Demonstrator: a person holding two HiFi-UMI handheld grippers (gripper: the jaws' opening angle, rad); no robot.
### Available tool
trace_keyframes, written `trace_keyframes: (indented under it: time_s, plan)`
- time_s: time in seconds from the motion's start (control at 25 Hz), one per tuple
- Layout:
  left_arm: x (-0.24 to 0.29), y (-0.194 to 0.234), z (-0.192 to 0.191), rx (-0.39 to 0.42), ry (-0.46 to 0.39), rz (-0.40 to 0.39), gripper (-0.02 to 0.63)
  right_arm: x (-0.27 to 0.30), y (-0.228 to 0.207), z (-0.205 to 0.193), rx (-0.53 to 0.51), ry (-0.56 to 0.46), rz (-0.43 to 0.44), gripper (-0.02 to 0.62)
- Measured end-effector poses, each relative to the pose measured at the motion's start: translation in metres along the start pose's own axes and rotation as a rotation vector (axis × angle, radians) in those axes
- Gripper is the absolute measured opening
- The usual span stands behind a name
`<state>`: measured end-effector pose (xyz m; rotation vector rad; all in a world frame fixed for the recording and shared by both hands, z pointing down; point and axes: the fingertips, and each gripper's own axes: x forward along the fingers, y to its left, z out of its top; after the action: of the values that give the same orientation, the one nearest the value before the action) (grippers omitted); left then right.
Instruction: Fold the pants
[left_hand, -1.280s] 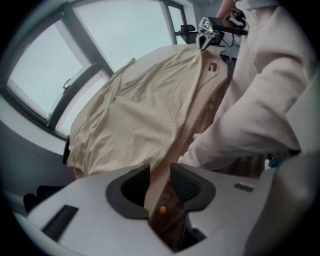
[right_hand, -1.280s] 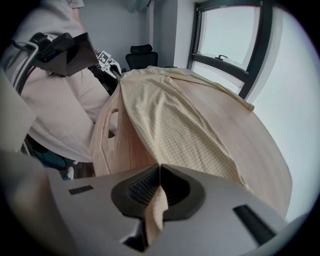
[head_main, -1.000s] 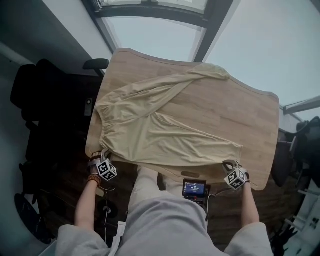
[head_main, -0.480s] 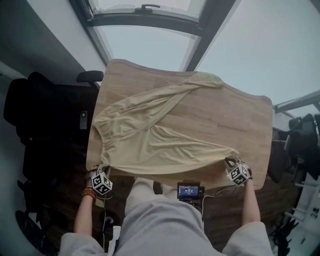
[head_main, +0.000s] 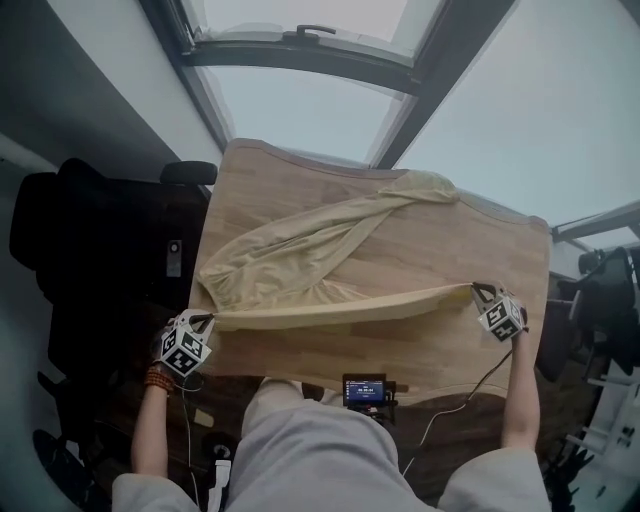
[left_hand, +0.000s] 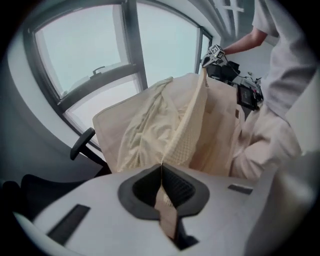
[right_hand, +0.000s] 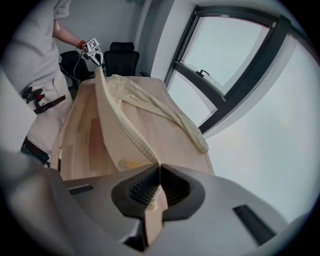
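Lifts near edge of pants (head_main: 300, 255) off table (head_main: 455, 250) now — pinched tight in left gripper (head_main: 208, 321) and right gripper (head_main: 479, 291); seems ready to fold over.

I see the pale beige pants (head_main: 300, 262) on the table (head_main: 470, 250), one leg lying rumpled toward 1 o'clock, the near edge raised off the wood and stretched taut in a straight line from 8 to 3 o'clock.

Wooden table (head_main: 480, 255), black chair (head_main: 95, 245), window (head_main: 300, 55)
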<state>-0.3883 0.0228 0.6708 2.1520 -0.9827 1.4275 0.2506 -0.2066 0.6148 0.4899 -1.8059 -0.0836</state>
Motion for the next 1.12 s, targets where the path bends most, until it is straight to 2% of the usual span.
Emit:
trace_keyframes:
  time_s: [0.2,0.36,0.48,0.56,0.6,0.64,0.72,0.76,0.88,0.96,1.0,1.12]
  plan:
    - [0.032,0.090,0.042,-0.011,0.030,-0.011,0.011,0.046,-0.103,0.067,-0.023,0.011,-0.047,0.011]
    - [0.062,0.148,0.055,-0.049,0.047,-0.001,0.011,0.096,-0.179,0.122,-0.036,0.048,-0.126,0.011]
    - [0.090,0.182,0.049,-0.158,0.064,0.036,0.012,0.150,-0.219,0.161,-0.025,0.067,-0.146,0.011]
    - [0.104,0.203,0.037,-0.247,0.084,0.109,0.017,0.186,-0.235,0.180,0.020,0.098,-0.161,0.028]
    - [0.106,0.213,0.027,-0.289,0.090,0.158,0.053,0.202,-0.238,0.186,0.052,0.108,-0.161,0.094]
    - [0.104,0.220,0.013,-0.336,0.089,0.201,0.098,0.214,-0.239,0.191,0.083,0.102,-0.159,0.114]
    - [0.090,0.219,-0.017,-0.468,0.077,0.240,0.141,0.230,-0.241,0.188,0.163,0.054,-0.160,0.112]
    - [0.082,0.210,-0.029,-0.545,0.071,0.237,0.143,0.233,-0.243,0.179,0.226,0.027,-0.166,0.114]
    - [0.072,0.166,-0.049,-0.727,0.043,0.193,0.143,0.232,-0.251,0.129,0.507,-0.054,-0.195,0.171]
    - [0.080,0.129,-0.057,-0.823,0.038,0.157,0.158,0.241,-0.249,0.095,0.652,-0.084,-0.183,0.177]
    - [0.088,0.111,-0.059,-0.866,0.044,0.141,0.170,0.248,-0.244,0.083,0.684,-0.081,-0.165,0.211]
    - [0.114,0.081,-0.058,-0.951,0.069,0.148,0.181,0.270,-0.235,0.064,0.713,-0.055,-0.140,0.216]
